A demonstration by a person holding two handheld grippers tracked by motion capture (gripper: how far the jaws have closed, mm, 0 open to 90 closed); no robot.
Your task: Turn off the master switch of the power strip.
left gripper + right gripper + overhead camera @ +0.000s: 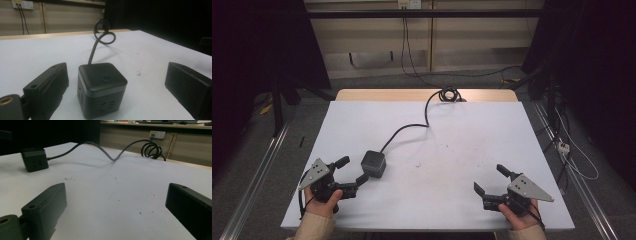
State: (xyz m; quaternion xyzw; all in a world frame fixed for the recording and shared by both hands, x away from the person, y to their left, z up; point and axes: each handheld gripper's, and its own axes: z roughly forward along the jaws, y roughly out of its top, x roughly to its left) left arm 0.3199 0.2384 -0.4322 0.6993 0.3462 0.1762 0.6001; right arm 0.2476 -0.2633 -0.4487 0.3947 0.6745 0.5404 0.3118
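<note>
Nearest to us in the high view are our two hands at the table's near edge, each with a gripper. We take the dark cube-shaped power socket [374, 163] as our landmark; it sits on the white table [462, 145], left of the middle and toward the near side.

Our left gripper [353, 170] lies just beside the cube, on its near-left side, with its jaws spread wide. In the high view one jaw tip points at the cube's left face and the other reaches up to its near corner; whether that tip touches the cube we cannot tell. In the left gripper view the cube [102, 88] stands upright between the two black jaws, closer to the left one, with clear table showing on either side, so nothing is pinched.

Our right gripper [492, 180] rests well apart from the cube, far to its right near the table's front edge. Its jaws are spread wide too, with bare table between them in the right gripper view, where the cube [34, 159] sits far off at the upper left.

From the cube's far side a dark cable [408, 128] snakes away across the table to a coil [449, 93] at the far edge.
</note>
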